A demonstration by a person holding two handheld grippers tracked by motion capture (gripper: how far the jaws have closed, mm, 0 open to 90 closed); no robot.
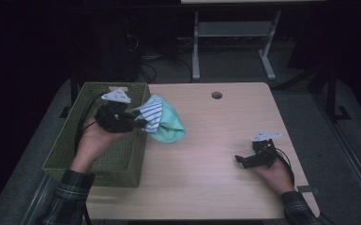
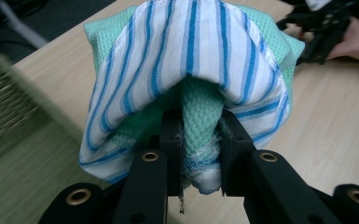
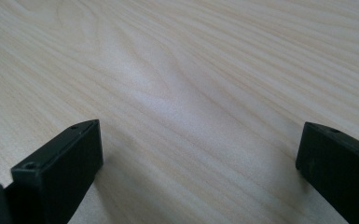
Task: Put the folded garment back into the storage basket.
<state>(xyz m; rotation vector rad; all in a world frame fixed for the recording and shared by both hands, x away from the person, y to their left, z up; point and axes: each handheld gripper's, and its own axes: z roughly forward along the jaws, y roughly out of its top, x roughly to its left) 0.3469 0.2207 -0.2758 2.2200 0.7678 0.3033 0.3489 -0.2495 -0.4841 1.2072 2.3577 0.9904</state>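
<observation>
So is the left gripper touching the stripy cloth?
Touching. In the left gripper view, the left gripper has its black jaws squeezed on a fold of the stripy cloth, with green and white fabric bunched between them.

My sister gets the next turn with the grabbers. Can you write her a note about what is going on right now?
Left gripper: shut on the folded cloth, green with a blue-striped white side, held up off the table beside the green basket.
Right gripper: open, nothing between its jaws, low over the bare wooden table.
Done: the cloth is picked up.
Left: probably carry it over the basket and let go inside; it is not in yet.
</observation>
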